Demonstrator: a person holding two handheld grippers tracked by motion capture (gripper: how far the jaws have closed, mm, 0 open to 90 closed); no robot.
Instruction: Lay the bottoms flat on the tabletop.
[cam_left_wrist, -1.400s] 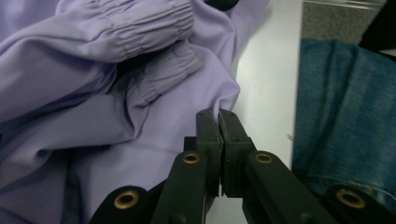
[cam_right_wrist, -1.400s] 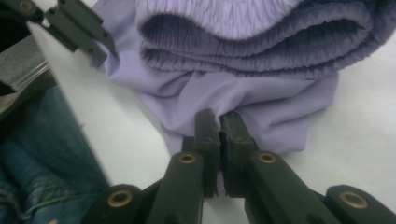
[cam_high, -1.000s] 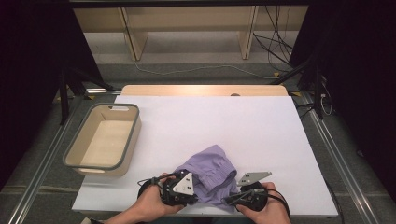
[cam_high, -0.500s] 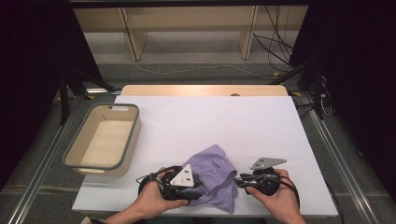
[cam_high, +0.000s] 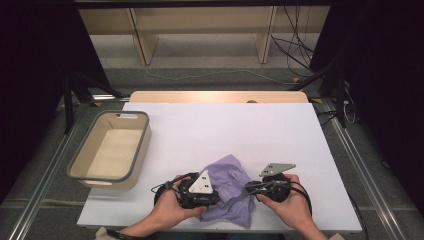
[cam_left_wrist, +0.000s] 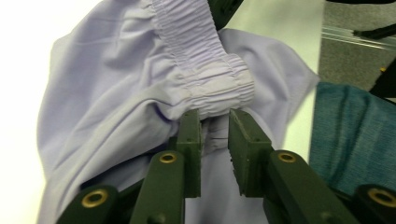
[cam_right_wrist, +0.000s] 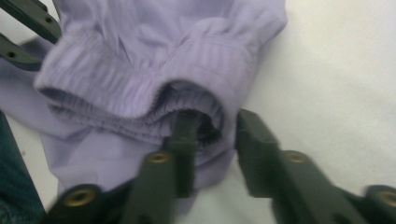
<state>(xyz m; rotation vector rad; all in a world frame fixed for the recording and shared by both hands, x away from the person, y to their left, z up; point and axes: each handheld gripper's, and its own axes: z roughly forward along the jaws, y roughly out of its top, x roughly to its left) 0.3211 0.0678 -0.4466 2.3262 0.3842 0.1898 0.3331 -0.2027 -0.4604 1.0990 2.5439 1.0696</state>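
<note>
Right tool (cam_high: 248, 189) now farther right, garment's (cam_high: 231, 186) waistband stretched left-right

Bright, even overhead light on the white table (cam_high: 225, 125), dark surroundings, slightly blurred right gripper view.

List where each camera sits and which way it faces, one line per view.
High view: above the person's side, looking forward and down on the table; forearms, left gripper and right gripper show.
Left gripper view: rides that gripper, facing the lilac garment.
Right gripper view: rides its gripper, facing the elastic waistband.
Shared: the garment.
</note>
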